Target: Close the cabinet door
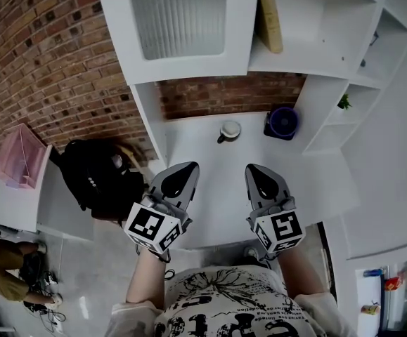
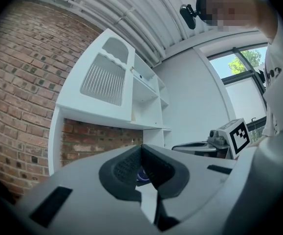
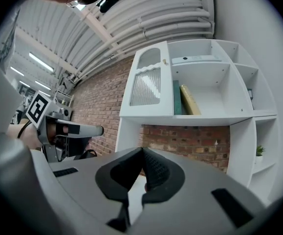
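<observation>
Pink box (image 1: 20, 156), head view only

Mug (image 1: 229, 130) sits left of container (image 1: 282, 123) on counter (image 1: 203, 163) below cabinet door (image 1: 182, 63)

Grey plastic left gripper (image 1: 181, 173) and grey right gripper (image 1: 261, 175) held side by side, apart, pointing level; both jaws together, empty, right's apparently fully closed.

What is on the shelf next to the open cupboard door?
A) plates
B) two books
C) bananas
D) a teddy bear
B: a green book and a yellow book stand on the shelf beside the open cabinet door.
</observation>
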The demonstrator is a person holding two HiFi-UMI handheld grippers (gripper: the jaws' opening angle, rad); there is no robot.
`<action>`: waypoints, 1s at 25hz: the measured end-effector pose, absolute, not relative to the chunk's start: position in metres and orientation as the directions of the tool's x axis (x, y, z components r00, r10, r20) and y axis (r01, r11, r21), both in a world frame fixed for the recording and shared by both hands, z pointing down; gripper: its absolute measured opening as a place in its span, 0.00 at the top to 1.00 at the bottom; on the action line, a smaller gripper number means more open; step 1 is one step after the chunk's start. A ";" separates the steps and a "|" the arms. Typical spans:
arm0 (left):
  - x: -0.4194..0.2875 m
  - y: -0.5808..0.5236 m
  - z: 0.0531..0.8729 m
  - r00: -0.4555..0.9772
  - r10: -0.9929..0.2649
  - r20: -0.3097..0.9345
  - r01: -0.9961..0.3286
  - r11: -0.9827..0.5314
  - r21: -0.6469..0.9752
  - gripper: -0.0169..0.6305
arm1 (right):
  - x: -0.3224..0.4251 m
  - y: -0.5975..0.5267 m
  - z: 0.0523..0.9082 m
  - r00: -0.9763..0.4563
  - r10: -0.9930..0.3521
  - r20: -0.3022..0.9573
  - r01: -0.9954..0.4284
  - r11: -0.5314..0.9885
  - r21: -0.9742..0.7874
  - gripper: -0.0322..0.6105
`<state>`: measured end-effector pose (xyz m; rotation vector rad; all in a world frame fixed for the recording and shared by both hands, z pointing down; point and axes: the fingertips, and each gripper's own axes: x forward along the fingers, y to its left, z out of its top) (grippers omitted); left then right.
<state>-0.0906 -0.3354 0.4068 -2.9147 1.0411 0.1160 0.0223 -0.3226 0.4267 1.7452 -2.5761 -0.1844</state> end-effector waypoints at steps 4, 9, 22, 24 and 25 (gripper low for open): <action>-0.094 -0.332 0.410 0.772 -0.631 -0.078 -0.634 -0.773 -0.024 0.95 | 0.016 -0.319 0.428 -0.379 -0.924 -0.047 -0.919 0.370 0.139 0.93; -0.102 -0.331 0.409 0.768 -0.636 -0.077 -0.640 -0.768 -0.033 0.95 | 0.009 -0.317 0.427 -0.377 -0.925 -0.048 -0.920 0.369 0.132 0.93; -0.115 -0.340 0.418 0.767 -0.641 -0.047 -0.642 -0.767 -0.014 0.95 | 0.004 -0.320 0.437 -0.349 -0.937 -0.031 -0.932 0.343 0.121 0.93; -0.114 -0.341 0.421 0.765 -0.643 -0.036 -0.644 -0.765 -0.018 0.95 | 0.003 -0.321 0.439 -0.348 -0.937 -0.029 -0.932 0.342 0.119 0.93; -0.114 -0.341 0.421 0.763 -0.645 -0.032 -0.646 -0.763 -0.021 0.95 | 0.003 -0.322 0.440 -0.348 -0.937 -0.027 -0.932 0.342 0.120 0.93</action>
